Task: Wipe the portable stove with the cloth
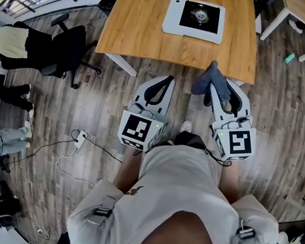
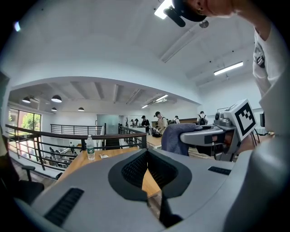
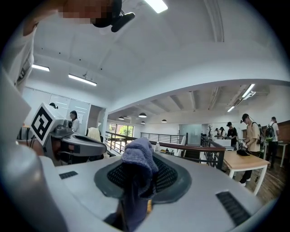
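Before the table, the cloth hangs clamped in the right claw; left claw closed, empty

You held both grippers side by side, low before your body, jaws pointing forward. Left gripper: jaws pressed together at tips, nothing between them. Right gripper: just right of left one, not touching it, jaws clamped on cloth, fabric bunched over tips and hanging below them. Marker cubes at rear ends faced up toward your head.
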